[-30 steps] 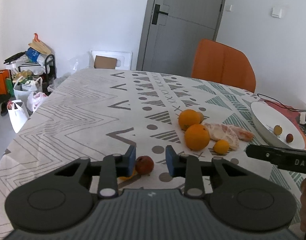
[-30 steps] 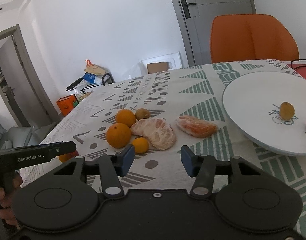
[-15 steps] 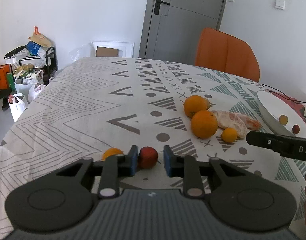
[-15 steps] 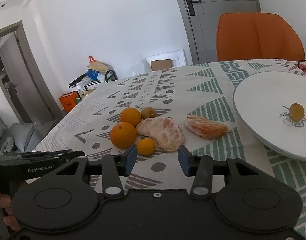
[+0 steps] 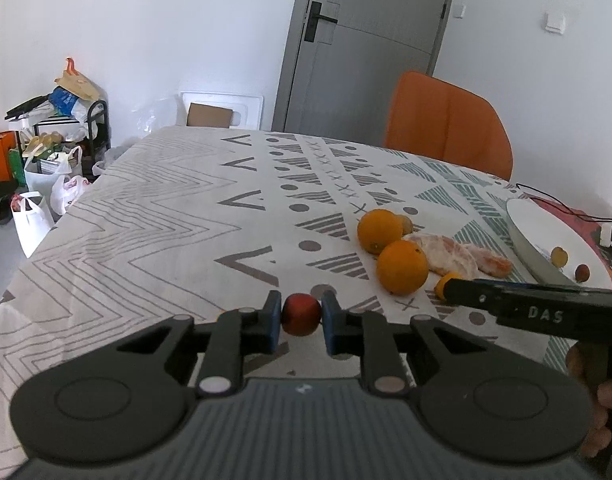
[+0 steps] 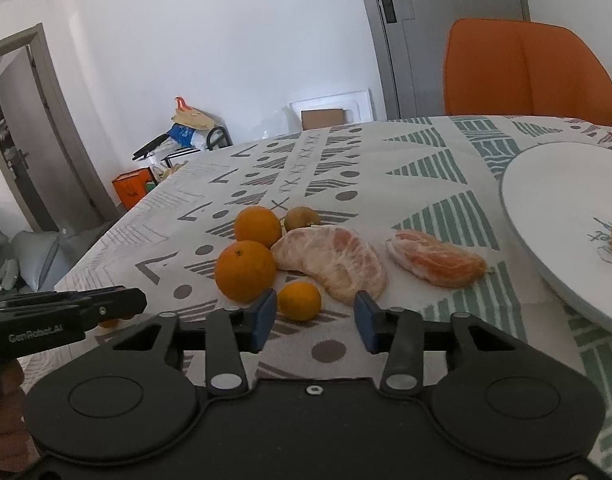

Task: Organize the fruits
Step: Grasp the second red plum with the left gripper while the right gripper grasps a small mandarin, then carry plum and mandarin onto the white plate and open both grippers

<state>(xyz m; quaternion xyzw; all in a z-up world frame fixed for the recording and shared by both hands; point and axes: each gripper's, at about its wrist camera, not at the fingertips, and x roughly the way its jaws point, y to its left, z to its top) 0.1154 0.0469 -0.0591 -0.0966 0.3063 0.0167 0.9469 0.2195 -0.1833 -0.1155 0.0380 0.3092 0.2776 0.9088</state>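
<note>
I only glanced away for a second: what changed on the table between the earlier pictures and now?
The left hand-held gripper closed onto the small red fruit. The right hand-held gripper moved in on the small orange fruit, its jaws closing, not yet gripping. The oranges, peeled pieces and plate stayed put.

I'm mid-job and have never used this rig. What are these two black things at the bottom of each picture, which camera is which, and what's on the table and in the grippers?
No robot arm here: a person holds a two-finger gripper in each hand, each with a fisheye camera looking along its fingers. One picture is from the left wrist, the other from the right.

The left gripper is shut on a small red fruit. The right gripper is closing; a small orange fruit lies just ahead by its left pad, not gripped.

On the patterned tablecloth lie two oranges, peeled citrus pieces and a white plate with small fruits.
</note>
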